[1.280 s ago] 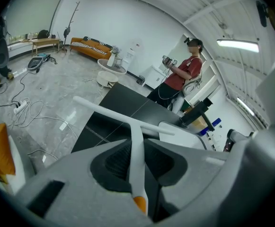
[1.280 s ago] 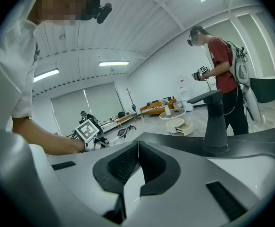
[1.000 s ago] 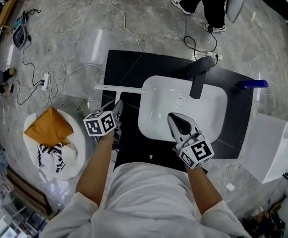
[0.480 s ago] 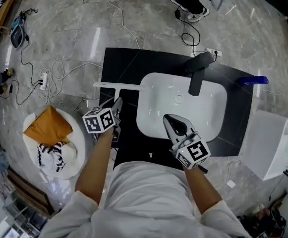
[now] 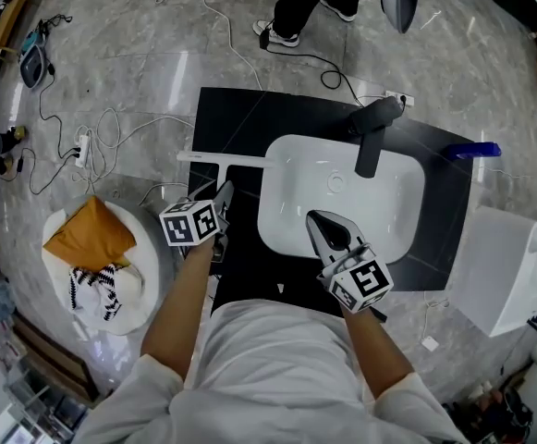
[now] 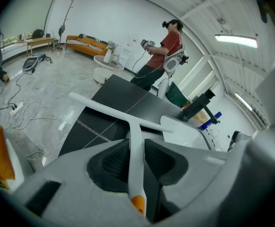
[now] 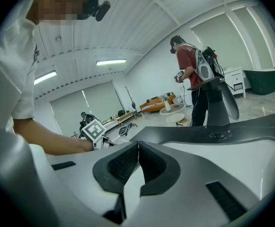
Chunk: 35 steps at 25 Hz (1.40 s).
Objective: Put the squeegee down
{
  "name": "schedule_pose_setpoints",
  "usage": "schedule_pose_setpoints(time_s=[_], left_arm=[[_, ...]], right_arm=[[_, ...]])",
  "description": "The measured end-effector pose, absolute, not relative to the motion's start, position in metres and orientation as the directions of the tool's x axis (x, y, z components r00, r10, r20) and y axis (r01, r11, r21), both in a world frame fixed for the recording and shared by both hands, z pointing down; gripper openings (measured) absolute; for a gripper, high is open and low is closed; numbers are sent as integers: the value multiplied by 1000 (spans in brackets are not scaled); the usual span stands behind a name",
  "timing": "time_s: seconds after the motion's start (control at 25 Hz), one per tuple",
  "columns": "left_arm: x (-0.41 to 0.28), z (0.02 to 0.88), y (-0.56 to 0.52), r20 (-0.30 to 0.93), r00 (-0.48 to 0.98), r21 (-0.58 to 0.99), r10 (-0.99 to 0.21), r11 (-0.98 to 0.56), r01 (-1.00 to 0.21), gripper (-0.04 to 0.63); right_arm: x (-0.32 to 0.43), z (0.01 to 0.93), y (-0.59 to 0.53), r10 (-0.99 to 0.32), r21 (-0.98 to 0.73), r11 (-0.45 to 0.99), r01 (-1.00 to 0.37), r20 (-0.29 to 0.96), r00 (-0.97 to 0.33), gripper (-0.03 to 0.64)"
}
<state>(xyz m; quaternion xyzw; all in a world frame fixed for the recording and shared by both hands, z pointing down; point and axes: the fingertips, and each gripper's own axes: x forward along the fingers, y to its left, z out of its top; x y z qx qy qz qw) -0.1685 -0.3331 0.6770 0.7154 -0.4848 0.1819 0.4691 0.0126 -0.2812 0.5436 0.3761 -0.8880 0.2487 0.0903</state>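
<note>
White and T-shaped, the squeegee (image 5: 224,159) lies with its blade across the black countertop (image 5: 240,118) just left of the sink (image 5: 393,211). Its handle sits between the jaws of the left gripper (image 5: 220,200), which are opening with the pads only just touching it. Letting go looks like the step in hand, and next that gripper must open clear and back off along the handle without dragging it, while the right gripper (image 5: 319,222) hovers over the sink, jaws together on nothing.

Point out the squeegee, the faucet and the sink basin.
squeegee (image 5: 217,158): head view, on its white blade bar.
faucet (image 5: 368,155): head view, on the black spout.
sink basin (image 5: 393,202): head view, on the bare white bowl.
</note>
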Motion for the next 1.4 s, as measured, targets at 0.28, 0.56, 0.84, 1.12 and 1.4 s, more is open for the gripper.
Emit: schedule_pose_setpoints(time_s=[0.28, 0.56, 0.84, 1.12, 1.4], left_arm=[[-180, 650, -340, 676, 476, 496, -563, -130, -858, 127], [-196, 577, -349, 551, 499, 502, -669, -212, -838, 127], [-202, 465, -338, 319, 583, 501, -747, -389, -773, 72], [-204, 394, -306, 160, 667, 403, -727, -569, -717, 18], [-203, 354, -270, 34, 705, 327, -708, -659, -677, 15]], right_arm=[[4, 537, -284, -627, -356, 602, -715, 343, -699, 15], [-17, 506, -293, -636, -310, 634, -709, 312, -705, 15], [-30, 435, -303, -677, -229, 656, -720, 244, -694, 15], [-37, 349, -292, -710, -167, 670, -724, 141, -690, 15], [-38, 308, -268, -728, -39, 678, -734, 104, -678, 15]])
